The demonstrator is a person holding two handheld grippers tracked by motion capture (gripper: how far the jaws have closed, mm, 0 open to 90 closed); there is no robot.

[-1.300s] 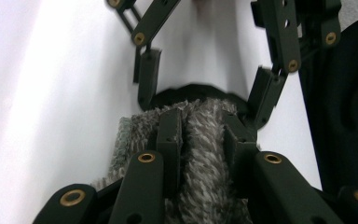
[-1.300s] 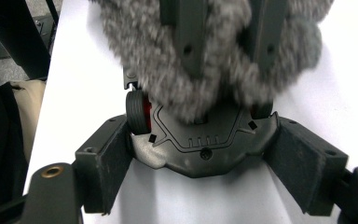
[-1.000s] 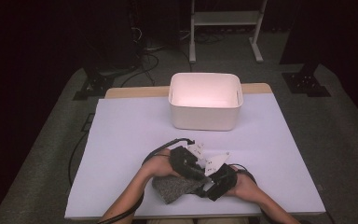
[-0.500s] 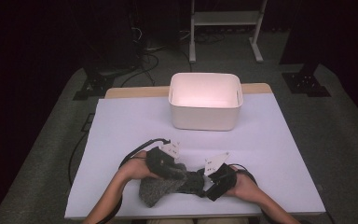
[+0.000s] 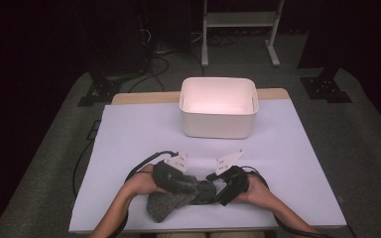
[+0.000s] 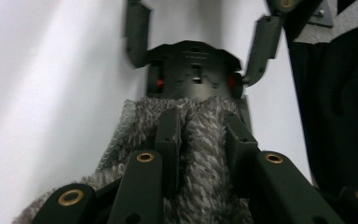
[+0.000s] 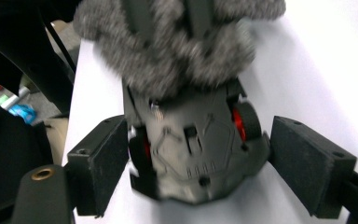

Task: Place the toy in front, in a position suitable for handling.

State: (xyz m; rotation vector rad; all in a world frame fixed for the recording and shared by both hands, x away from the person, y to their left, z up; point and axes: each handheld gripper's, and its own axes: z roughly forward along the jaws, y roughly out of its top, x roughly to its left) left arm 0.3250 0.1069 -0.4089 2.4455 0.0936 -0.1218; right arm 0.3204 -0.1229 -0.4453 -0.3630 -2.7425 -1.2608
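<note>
While the left gripper [image 6: 203,130] is keeping its jaws pinched on a ridge of the grey fuzzy cloth [image 5: 166,206], the left hand is sitting further toward the table's left than it was a second ago. The cloth, bunched between the two tools a moment earlier, is now trailing out toward the near left edge. That suggests the person is drawing the fabric out to straighten it, probably before folding it or carrying it to the tub, and that this step is only partly done.

Nearest the person, the cloth is lying on the front edge of the white sheet [image 5: 129,148], slumped in a soft lump. Its pile is looking long, shaggy and mottled grey and white. A flatter knitted backing seems to be showing at one side in the left gripper view, though the blur makes that uncertain.

Just beyond, the right gripper [image 5: 212,191] is facing the left one nose to nose. Its wide, matt black pads are standing well apart on either side of the left tool's head, gripping nothing.

Farther off, the white tub [image 5: 218,126] is standing empty on the sheet, well apart from the cloth. It is smooth, rectangular and round-cornered, with slot handles. Behind it, a pale metal stand [image 5: 238,20] is rising from the dark floor.
</note>
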